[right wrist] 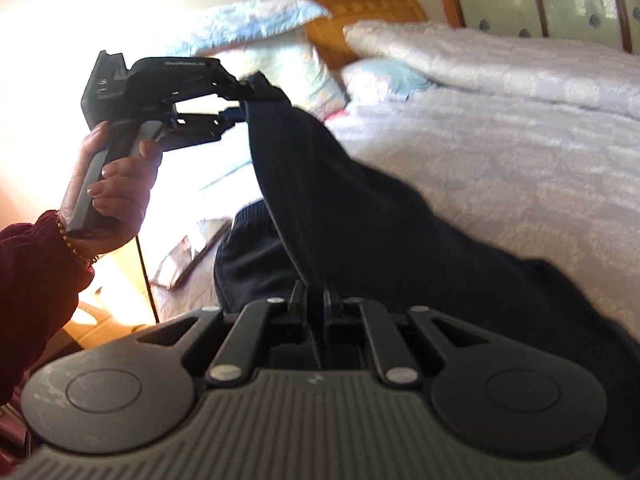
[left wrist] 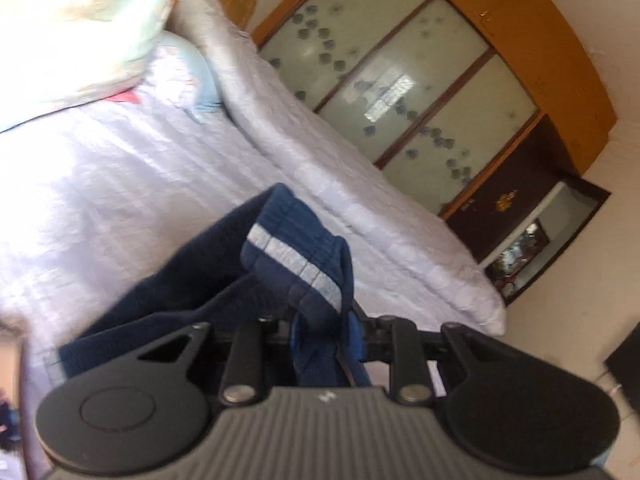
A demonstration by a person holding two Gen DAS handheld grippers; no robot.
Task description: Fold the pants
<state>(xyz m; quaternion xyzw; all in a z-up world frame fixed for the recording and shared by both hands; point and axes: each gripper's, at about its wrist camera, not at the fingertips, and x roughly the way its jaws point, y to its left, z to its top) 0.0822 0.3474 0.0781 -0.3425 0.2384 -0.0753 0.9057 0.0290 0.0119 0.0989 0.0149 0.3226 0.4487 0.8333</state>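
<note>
The navy pants (left wrist: pixel 288 240), with a white stripe along a seam, hang bunched over the bed in the left wrist view. My left gripper (left wrist: pixel 320 332) is shut on a fold of them, and the cloth hides its fingertips. In the right wrist view the pants (right wrist: pixel 360 208) stretch as a dark band from upper left to lower right. My right gripper (right wrist: pixel 316 304) is shut on their edge, with a thin ridge of cloth pinched between the fingers. A hand (right wrist: pixel 120 184) in a dark red sleeve holds the left gripper (right wrist: pixel 246 100) up at the left, clamped on the pants' far end.
A pale quilted bed cover (left wrist: pixel 140 168) lies under the pants. Pillows (left wrist: pixel 72 32) and a rolled blanket (right wrist: pixel 500 56) sit by the wooden headboard (right wrist: pixel 360 12). A wardrobe with frosted sliding doors (left wrist: pixel 400 80) stands past the bed's far side.
</note>
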